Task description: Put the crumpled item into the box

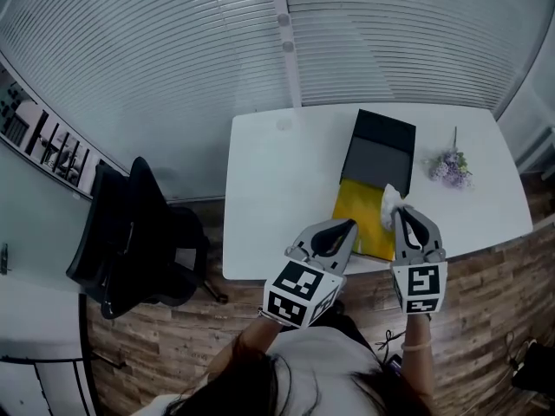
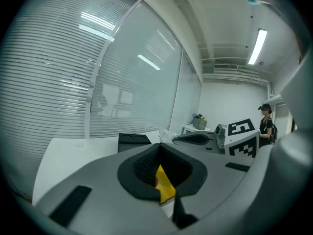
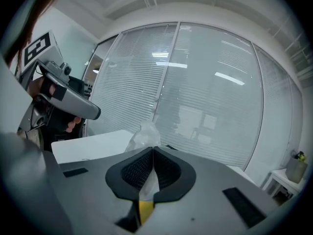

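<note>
The crumpled item (image 1: 392, 200) is a white, thin wad; it sticks up from the tip of my right gripper (image 1: 401, 211), which is shut on it. In the right gripper view the wad (image 3: 143, 134) pokes out above the closed jaws of that gripper (image 3: 152, 152). It hangs over the right edge of the open yellow box (image 1: 360, 219), whose black lid (image 1: 380, 150) lies flipped back behind. My left gripper (image 1: 349, 225) hovers at the box's near left corner. Its jaws are shut with nothing between them (image 2: 157, 149); the yellow box (image 2: 165, 186) shows below them.
A white table (image 1: 277, 180) carries the box. A small purple flower bunch (image 1: 451, 168) lies at its right. A black office chair (image 1: 130, 232) stands left of the table on the wood floor. Glass walls with blinds run behind. A person (image 2: 267, 125) stands far off.
</note>
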Demonstrator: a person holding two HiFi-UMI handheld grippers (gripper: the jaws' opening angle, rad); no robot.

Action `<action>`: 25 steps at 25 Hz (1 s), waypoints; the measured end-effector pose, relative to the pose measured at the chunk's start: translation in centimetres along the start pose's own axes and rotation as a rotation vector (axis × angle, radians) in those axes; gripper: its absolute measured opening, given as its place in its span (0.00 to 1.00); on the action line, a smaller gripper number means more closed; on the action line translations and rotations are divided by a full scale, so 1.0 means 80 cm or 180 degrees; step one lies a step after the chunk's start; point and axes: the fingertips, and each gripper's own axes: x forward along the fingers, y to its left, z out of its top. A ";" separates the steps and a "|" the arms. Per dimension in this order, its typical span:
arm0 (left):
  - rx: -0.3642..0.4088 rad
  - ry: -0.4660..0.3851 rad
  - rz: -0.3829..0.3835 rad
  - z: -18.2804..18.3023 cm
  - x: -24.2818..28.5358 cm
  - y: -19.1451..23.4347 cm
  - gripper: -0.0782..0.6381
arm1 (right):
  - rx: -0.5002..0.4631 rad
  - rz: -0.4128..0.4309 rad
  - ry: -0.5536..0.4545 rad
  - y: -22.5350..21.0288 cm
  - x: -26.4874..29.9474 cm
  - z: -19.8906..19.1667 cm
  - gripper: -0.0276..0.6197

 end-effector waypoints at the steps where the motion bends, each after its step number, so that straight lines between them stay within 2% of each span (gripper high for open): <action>1: 0.0001 0.0009 -0.0008 -0.001 0.000 0.002 0.13 | -0.0020 0.0016 0.0025 0.001 0.004 -0.003 0.09; 25: -0.0127 0.0105 0.0093 -0.009 0.012 0.052 0.13 | -0.0467 0.0395 0.0692 0.026 0.089 -0.098 0.09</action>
